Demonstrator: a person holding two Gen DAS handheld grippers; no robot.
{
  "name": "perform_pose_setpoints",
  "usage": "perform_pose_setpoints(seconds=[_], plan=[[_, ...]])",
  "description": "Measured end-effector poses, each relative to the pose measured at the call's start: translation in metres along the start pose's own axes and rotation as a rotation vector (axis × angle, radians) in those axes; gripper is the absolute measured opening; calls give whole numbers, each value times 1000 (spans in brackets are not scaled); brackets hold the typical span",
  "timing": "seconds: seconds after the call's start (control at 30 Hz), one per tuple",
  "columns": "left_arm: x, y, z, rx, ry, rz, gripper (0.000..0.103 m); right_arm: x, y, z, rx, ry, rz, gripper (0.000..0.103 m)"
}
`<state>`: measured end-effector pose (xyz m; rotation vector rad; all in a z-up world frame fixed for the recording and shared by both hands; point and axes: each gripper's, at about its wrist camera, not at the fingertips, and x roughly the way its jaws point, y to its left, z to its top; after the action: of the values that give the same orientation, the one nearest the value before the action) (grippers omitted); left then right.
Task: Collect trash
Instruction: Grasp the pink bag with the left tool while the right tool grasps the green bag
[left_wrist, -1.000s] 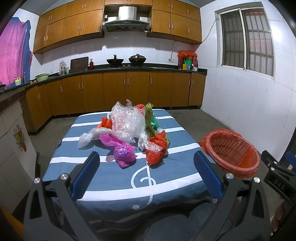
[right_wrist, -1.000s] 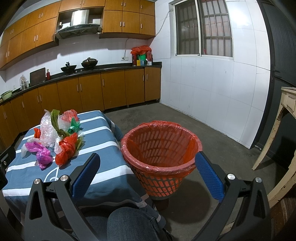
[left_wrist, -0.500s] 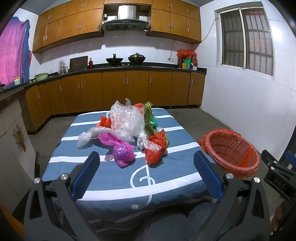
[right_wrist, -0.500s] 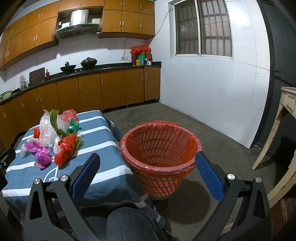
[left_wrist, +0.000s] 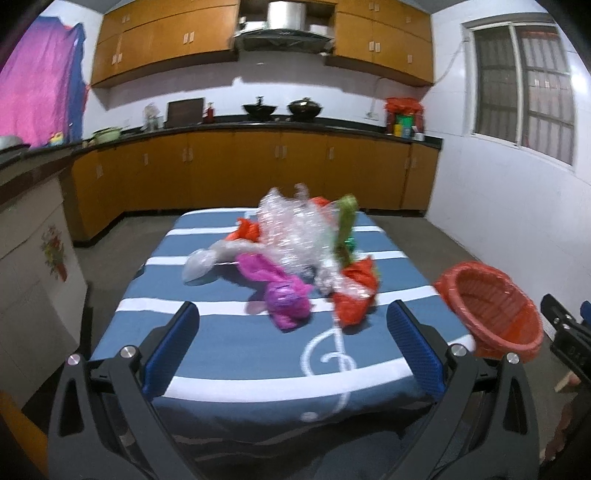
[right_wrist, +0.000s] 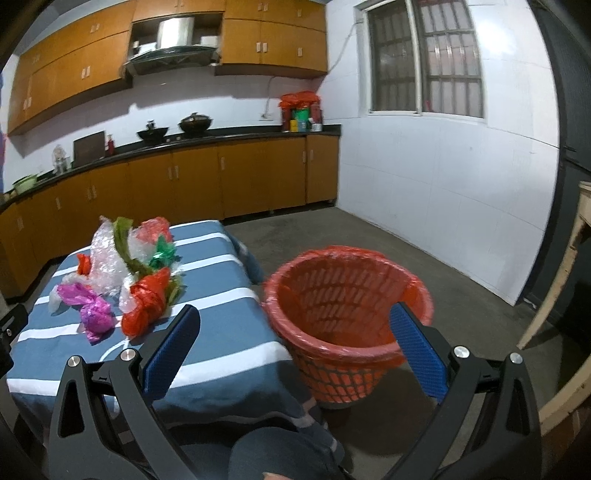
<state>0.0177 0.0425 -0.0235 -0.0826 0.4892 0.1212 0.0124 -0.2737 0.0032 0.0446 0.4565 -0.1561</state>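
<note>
while the heap of crumpled plastic bags (left_wrist: 306, 258) lies on the striped tablecloth (left_wrist: 240, 347), nothing stands between it and the left gripper (left_wrist: 293, 347), whose jaws are spread wide and empty just before the purple bag (left_wrist: 286, 301). the right gripper (right_wrist: 295, 343), also spread, frames the red-lined basket (right_wrist: 343, 314) beside the table.

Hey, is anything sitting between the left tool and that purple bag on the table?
Nothing visible does. The left tool is open above bare striped tablecloth, and the purple bag lies just ahead of it, nearest of the pile. The red bag lies beside it to the right, not in front.
</note>
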Motion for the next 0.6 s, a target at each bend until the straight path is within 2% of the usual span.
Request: perform_pose_setpoints(seconds=[0.17, 0.37, 0.6], plan=[[26, 33, 4, -49, 32, 62, 99, 24, 28, 3, -45, 30, 35, 101], [68, 45, 13, -72, 70, 67, 99, 46, 50, 7, -81, 47, 58, 101], [134, 22, 18, -45, 162, 20, 82, 71, 71, 12, -118, 60, 68, 101]])
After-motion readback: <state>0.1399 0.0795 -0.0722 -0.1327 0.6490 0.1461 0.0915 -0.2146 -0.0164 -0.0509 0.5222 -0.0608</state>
